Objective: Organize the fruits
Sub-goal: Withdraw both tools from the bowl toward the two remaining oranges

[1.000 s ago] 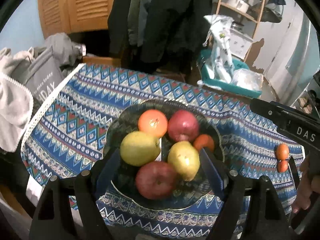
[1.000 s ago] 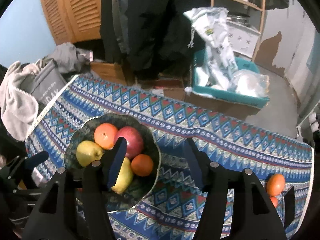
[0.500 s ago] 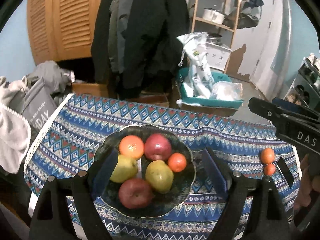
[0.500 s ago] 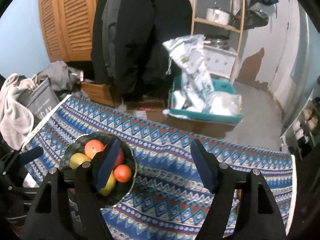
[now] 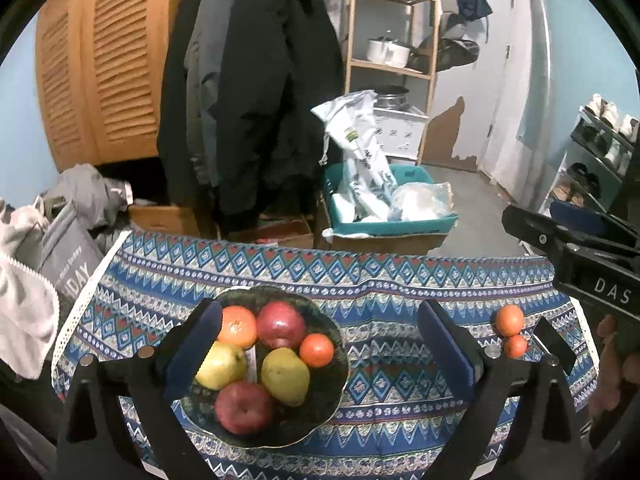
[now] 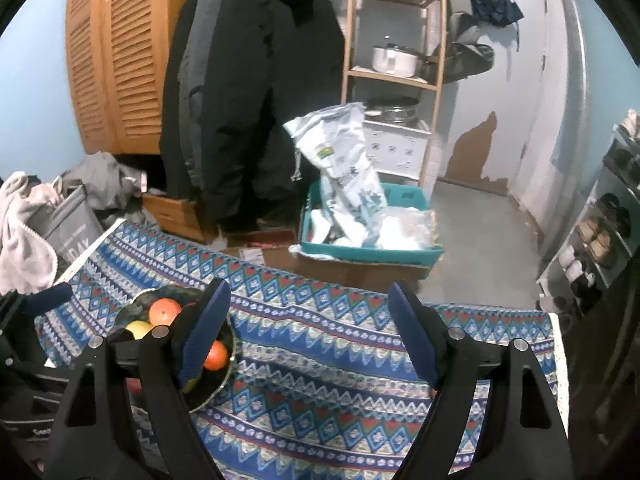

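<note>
While both sets of jaws are opening with nothing between them, we see the left gripper (image 5: pixel 320 344) and right gripper (image 6: pixel 308 328) higher and farther from the bowl (image 5: pixel 332 392) than 1 second ago, suggesting release. It holds 6 fruits; 2 oranges (image 5: pixel 509 319) lie well apart on the patterned table (image 5: pixel 384 280). Beyond hang coats (image 5: pixel 248 92).

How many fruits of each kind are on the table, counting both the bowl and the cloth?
Red apples: 2
Pears: 2
Oranges in the bowl: 2
Oranges on the cloth: 2
Total: 8 fruits
</note>
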The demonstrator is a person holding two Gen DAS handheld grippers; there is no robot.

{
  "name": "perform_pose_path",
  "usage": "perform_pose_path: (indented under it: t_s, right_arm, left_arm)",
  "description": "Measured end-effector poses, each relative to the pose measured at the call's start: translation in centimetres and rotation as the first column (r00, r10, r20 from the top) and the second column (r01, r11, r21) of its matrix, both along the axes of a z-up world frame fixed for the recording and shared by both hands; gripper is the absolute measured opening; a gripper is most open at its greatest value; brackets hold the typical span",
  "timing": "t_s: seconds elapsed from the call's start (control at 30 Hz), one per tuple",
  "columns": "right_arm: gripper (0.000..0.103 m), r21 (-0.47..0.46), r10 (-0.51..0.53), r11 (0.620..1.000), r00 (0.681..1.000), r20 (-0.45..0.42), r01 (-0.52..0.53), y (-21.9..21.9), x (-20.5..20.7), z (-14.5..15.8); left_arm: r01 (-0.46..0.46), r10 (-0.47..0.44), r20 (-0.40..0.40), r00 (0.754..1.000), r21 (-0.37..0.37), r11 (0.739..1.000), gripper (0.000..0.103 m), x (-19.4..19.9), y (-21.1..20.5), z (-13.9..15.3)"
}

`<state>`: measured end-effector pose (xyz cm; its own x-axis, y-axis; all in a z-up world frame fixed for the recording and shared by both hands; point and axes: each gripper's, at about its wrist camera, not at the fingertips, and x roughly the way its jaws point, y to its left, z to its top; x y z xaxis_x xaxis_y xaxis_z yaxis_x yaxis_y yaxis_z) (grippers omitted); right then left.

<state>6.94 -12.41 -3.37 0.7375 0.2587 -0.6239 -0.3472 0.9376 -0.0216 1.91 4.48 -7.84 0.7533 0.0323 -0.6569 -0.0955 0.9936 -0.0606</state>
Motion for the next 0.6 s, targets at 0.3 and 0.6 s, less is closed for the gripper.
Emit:
perform_pose_path:
  t_s: [0.3,0.6]
  right_arm:
    - [0.081,-0.005,-0.072,0.997,0.997,-0.013,0.072,-4.1,-0.1,-0.8]
    - [0.081,-0.001,-0.141,0.990,0.990,-0.016,0.141,-8.0,-0.4,-1.0]
  left_arm:
    - [0.056,-0.056,-0.003,0.998,-0.001,0.998,0.099,0.8,-2.9,0.4]
    - [0.115,-0.115,-0.010,0.993,0.000,0.993,0.099,1.8,-6.1,0.6]
